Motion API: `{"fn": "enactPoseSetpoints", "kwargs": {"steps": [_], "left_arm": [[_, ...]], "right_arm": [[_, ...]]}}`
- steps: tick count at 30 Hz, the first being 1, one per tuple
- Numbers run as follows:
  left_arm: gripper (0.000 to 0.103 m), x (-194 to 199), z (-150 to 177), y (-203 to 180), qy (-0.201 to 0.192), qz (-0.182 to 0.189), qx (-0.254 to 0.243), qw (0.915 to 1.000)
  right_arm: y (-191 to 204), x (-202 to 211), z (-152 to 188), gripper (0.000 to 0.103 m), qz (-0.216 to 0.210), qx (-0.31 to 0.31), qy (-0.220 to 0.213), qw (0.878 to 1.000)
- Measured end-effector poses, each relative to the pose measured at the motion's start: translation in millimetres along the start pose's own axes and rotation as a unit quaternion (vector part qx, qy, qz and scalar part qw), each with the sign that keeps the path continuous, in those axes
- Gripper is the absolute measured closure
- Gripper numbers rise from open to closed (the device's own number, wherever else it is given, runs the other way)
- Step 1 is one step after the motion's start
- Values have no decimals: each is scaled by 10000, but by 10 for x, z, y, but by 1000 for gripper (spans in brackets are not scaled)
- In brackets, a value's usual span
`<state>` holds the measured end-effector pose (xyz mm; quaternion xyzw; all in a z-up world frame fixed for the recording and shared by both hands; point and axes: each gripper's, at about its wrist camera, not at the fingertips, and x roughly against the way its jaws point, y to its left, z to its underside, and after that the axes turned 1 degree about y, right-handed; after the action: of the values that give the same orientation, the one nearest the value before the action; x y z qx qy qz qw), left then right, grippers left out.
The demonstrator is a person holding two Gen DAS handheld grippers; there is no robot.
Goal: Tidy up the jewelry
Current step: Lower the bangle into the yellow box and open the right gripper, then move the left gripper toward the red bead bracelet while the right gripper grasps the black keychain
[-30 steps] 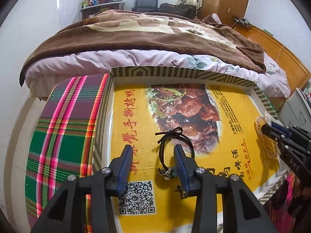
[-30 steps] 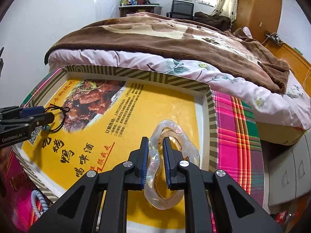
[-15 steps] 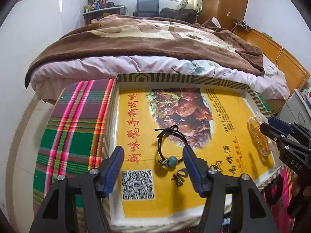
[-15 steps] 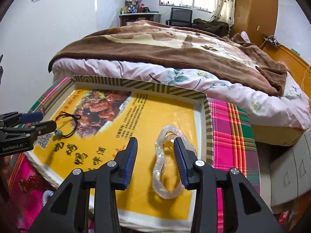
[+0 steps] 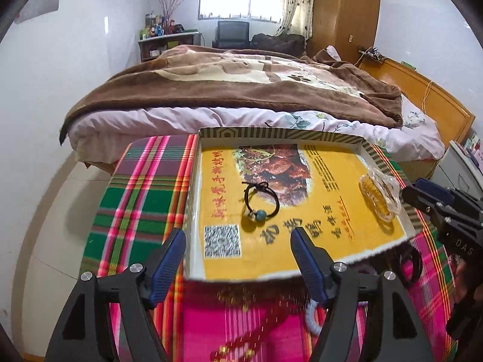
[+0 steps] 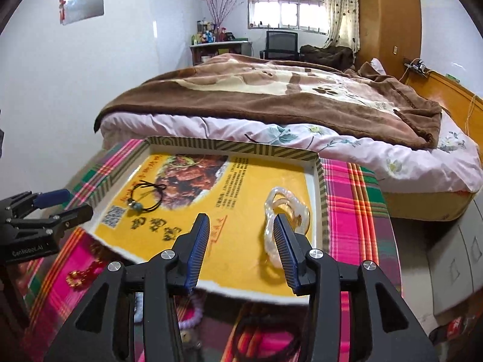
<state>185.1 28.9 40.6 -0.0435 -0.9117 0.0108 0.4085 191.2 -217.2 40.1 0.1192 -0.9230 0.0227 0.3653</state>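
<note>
A black cord bracelet (image 5: 261, 202) with a teal bead lies in the yellow-lined tray (image 5: 271, 134), left of centre. Near the tray's right wall rests a clear wavy bangle (image 5: 380, 199). My left gripper (image 5: 238, 235) hovers over the tray's near edge, short of the cord bracelet (image 6: 146, 197). Its jaws are opening and nothing is between them. My right gripper (image 6: 240, 220) hangs above the tray's near right part, jaws opening and empty. The bangle (image 6: 282, 220) lies just beyond its right finger, untouched. Each gripper shows at the edge of the other's view.
Loose jewelry lies on the plaid cloth (image 5: 129, 199) in front of the tray: a red beaded string (image 5: 256, 331), a pale blue bead bracelet (image 5: 311, 316), a pink bead bracelet (image 6: 193, 313). A bed (image 5: 241, 90) stands behind the tray, and a grey drawer cabinet (image 6: 452, 256) to the right.
Both grippers let go of their pieces, opened and drew back and up from the tray. The cord bracelet and the bangle stay lying where they were set down.
</note>
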Motion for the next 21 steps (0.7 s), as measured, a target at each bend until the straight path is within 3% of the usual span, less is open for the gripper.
{"fn": "enactPoseSetpoints", "kwargs": {"steps": [12, 21], "left_arm": [[24, 503, 522, -67, -352, -186, -234, 9989], [23, 642, 929, 249, -326, 79, 186, 9993]], "right_arm": [[49, 386, 456, 58, -182, -171, -74, 9997], [86, 500, 982, 58, -389, -204, 284, 9986]]}}
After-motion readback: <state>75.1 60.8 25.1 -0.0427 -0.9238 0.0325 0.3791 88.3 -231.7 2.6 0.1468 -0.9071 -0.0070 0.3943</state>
